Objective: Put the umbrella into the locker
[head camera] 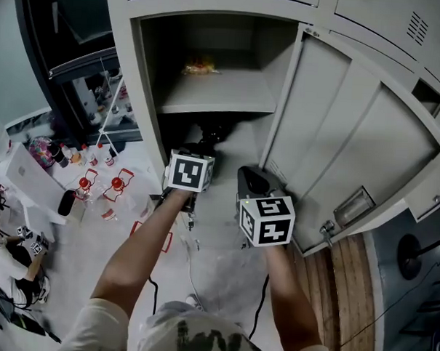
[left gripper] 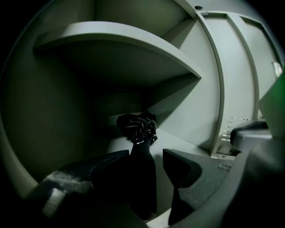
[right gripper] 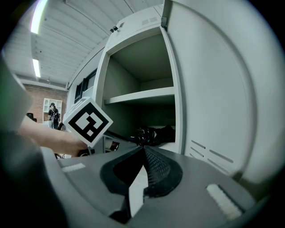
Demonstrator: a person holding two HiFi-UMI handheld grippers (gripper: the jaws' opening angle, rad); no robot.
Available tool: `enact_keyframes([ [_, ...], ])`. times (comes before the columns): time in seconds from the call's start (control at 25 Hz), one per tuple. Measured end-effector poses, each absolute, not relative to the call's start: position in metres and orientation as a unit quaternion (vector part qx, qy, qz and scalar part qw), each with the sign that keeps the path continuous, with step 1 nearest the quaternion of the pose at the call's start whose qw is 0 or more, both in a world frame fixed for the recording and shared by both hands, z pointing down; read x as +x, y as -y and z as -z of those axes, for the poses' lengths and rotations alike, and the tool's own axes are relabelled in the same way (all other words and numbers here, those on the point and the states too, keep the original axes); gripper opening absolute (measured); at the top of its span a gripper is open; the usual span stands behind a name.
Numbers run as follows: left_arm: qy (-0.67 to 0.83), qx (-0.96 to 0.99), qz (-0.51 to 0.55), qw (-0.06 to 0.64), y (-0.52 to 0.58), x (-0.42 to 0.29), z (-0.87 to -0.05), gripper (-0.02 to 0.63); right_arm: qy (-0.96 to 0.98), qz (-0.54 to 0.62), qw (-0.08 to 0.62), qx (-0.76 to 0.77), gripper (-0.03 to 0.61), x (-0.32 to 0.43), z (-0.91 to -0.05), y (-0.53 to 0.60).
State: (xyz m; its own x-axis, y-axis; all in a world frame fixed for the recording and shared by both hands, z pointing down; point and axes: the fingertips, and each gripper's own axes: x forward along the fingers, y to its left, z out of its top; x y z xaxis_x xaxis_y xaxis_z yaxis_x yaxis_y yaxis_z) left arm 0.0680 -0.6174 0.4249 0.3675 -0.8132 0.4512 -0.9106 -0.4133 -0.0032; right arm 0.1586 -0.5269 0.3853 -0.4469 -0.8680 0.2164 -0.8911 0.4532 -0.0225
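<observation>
The black folded umbrella lies on the floor of the locker's lower compartment, under the shelf, its bunched canopy end pointing inward. My left gripper is open, its jaws on either side of the umbrella's shaft with a gap at the right jaw. In the head view the left gripper reaches into the locker opening, where the umbrella shows dark. My right gripper waits beside the open door, and in its own view this gripper is shut on nothing. The umbrella shows beyond it.
A yellowish packet lies on the locker's shelf. Red-handled items stand on the floor at the left, and a person sits at the lower left. A wooden spool lies under the door at the right.
</observation>
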Motion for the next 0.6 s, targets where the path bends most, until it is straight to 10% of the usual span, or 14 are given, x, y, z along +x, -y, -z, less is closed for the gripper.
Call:
enact_keyframes([
  [0.6,0.552,0.811,-0.158,0.109,0.568,0.055,-0.400,0.262,0.865,-0.062,0.084,0.491,-0.005,0.153,-0.375,0.493],
])
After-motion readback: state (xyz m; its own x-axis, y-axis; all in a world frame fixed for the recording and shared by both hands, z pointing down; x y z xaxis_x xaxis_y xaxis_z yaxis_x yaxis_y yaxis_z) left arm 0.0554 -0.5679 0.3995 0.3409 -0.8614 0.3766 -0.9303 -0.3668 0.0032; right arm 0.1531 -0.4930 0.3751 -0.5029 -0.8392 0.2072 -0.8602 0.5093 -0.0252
